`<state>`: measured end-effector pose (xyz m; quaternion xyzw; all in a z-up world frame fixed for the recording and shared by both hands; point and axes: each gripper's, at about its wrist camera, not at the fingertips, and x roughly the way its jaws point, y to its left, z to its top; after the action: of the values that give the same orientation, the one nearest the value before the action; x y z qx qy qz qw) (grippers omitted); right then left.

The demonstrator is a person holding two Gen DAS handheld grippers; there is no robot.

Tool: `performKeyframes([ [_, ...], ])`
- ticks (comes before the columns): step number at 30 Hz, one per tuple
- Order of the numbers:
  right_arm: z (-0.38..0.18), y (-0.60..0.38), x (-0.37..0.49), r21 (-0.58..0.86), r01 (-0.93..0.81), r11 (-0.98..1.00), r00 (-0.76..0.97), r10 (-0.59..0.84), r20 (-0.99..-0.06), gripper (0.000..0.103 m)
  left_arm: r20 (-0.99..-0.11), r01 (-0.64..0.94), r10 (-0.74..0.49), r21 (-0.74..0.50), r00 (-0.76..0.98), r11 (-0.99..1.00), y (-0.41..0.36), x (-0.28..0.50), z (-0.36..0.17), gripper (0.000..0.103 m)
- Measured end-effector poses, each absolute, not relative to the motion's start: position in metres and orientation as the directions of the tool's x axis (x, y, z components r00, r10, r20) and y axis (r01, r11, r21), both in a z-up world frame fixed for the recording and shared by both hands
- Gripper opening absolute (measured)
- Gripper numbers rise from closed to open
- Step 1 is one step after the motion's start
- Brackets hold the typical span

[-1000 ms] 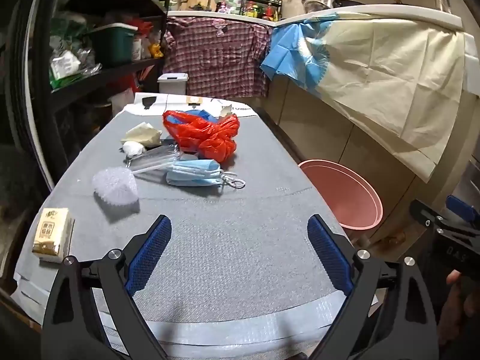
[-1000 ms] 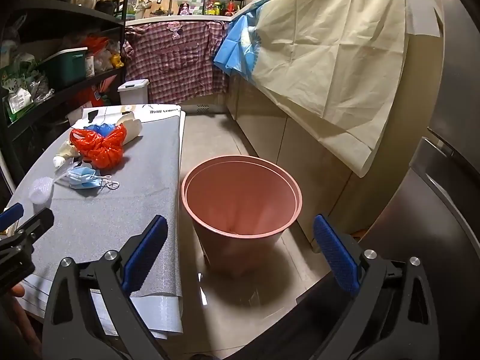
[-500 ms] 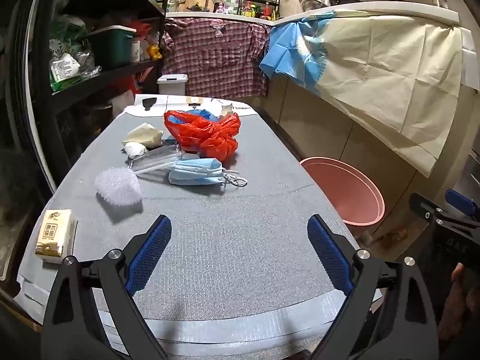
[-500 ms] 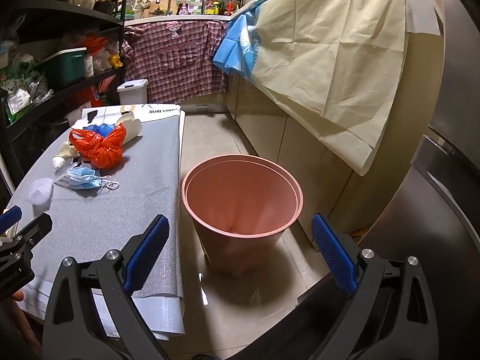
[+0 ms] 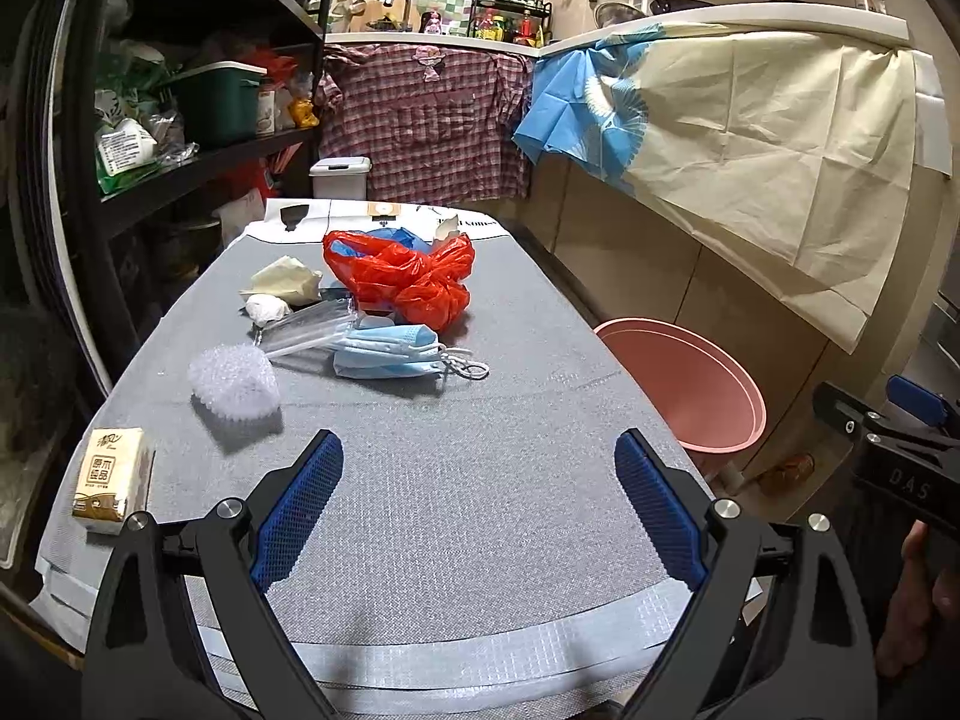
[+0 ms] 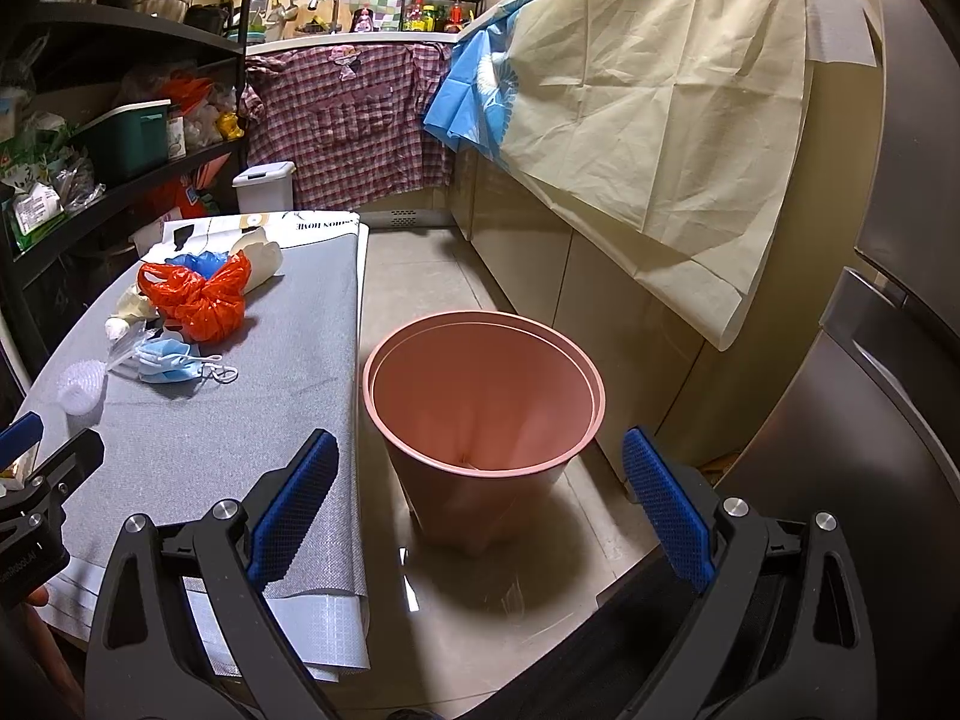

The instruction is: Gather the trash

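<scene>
The right gripper (image 6: 480,492) hangs wide open over the floor, facing a pink bin (image 6: 483,396) beside the grey table (image 6: 252,396). On the table lie a red bag (image 6: 201,297) and blue masks (image 6: 171,360).

You've got a matt, woven grey table cover (image 5: 456,480), a crinkly glossy red plastic bag (image 5: 408,282), a smooth pink plastic bin (image 6: 486,396) and a shiny tile floor (image 6: 432,630).

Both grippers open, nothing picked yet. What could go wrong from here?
1. The masks overlap a clear wrapper and touch the red bag; a grab may drag neighbours along.
2. The mask ear loops trail loose and could snag.
3. The bin stands on the floor beside the table; light pieces released early may miss it.
</scene>
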<state>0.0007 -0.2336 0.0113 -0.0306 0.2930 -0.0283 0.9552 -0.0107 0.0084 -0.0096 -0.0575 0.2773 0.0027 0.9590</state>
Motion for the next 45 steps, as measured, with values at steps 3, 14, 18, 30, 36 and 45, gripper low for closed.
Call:
performKeyframes([
  [3,0.0115,-0.2339,0.0009,-0.075,0.036,0.997,0.826,-0.072,-0.558,0.093,-0.532,-0.035,-0.027,-0.107,0.846,0.994,0.0083,-0.0103,-0.0091,0.089],
  [14,0.0123,-0.2343,0.001,-0.073,0.037,0.997,0.827,-0.072,-0.557,0.093,-0.528,-0.033,-0.025,-0.099,0.849,0.995,0.0079,-0.0105,-0.0071,0.089],
  [18,0.0125,-0.2347,0.0015,-0.072,0.038,0.997,0.827,-0.072,-0.558,0.093,-0.528,-0.033,-0.025,-0.1,0.849,0.994,0.0074,-0.0105,-0.0072,0.089],
  [30,0.0131,-0.2354,0.0013,-0.071,0.038,0.997,0.828,-0.072,-0.557,0.093,-0.527,-0.031,-0.025,-0.098,0.849,0.995,0.0071,-0.0107,-0.007,0.089],
  [36,0.0125,-0.2352,0.0008,-0.071,0.038,0.997,0.828,-0.071,-0.556,0.093,-0.527,-0.032,-0.025,-0.099,0.849,0.995,0.0069,-0.0108,-0.007,0.089],
  [45,0.0134,-0.236,0.0013,-0.071,0.039,0.997,0.828,-0.072,-0.555,0.093,-0.527,-0.032,-0.025,-0.099,0.849,0.995,0.0069,-0.0108,-0.0072,0.089],
])
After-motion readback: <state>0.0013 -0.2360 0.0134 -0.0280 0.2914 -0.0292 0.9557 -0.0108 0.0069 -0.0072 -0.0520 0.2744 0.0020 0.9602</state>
